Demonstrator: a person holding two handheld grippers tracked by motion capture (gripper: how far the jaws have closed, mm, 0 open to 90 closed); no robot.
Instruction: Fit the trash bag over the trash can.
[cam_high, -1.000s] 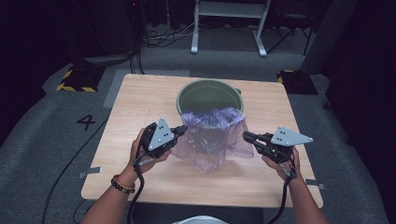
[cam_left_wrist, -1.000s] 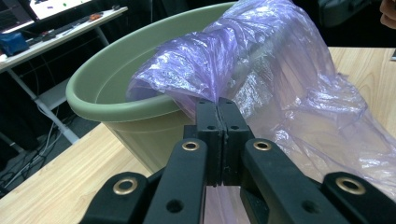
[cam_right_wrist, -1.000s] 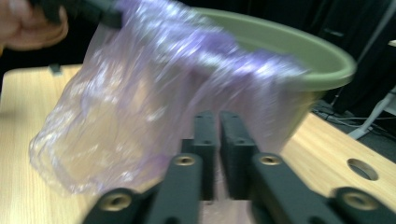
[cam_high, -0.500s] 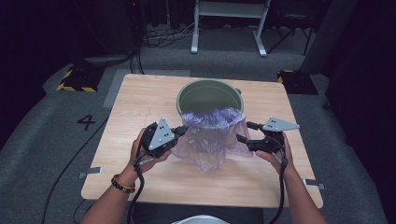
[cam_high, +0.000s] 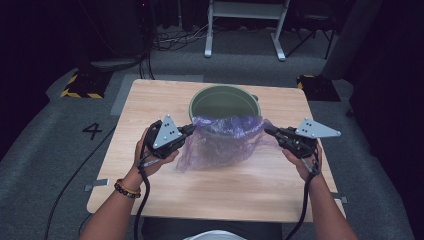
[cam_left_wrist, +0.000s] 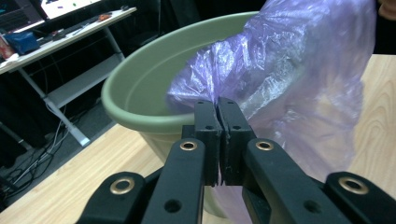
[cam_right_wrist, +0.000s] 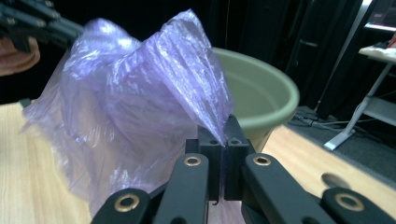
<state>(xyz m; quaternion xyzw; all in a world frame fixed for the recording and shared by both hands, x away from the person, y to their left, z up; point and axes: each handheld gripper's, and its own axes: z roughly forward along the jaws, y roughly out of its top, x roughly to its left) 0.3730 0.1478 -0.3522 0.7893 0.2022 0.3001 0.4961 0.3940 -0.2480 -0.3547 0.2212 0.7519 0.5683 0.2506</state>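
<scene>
A thin purple plastic bag (cam_high: 222, 142) hangs stretched between my two grippers, just in front of a green bucket (cam_high: 200, 97) on the wooden table (cam_high: 225, 195). My left gripper (cam_high: 191, 129) is shut on the bag's left edge; in the left gripper view its jaws (cam_left_wrist: 217, 105) pinch the film (cam_left_wrist: 299, 84) beside the bucket rim (cam_left_wrist: 140, 93). My right gripper (cam_high: 267, 131) has just been closing and now pinches the bag's right corner. In the right gripper view the film (cam_right_wrist: 140, 93) rises from the closed jaws (cam_right_wrist: 223, 130), with the bucket (cam_right_wrist: 266, 98) behind.
The bucket stands upright at the table's far middle. Bare wood lies in front of the bag and to both sides. Beyond the table are a white metal stand (cam_high: 245, 25), floor cables (cam_high: 170, 42) and a yellow-and-black striped block (cam_high: 80, 87).
The right gripper went in to the bag's right edge, closed on it, then rose and drew it out to the right. The bag's top now spans wider. The left gripper stayed put.
</scene>
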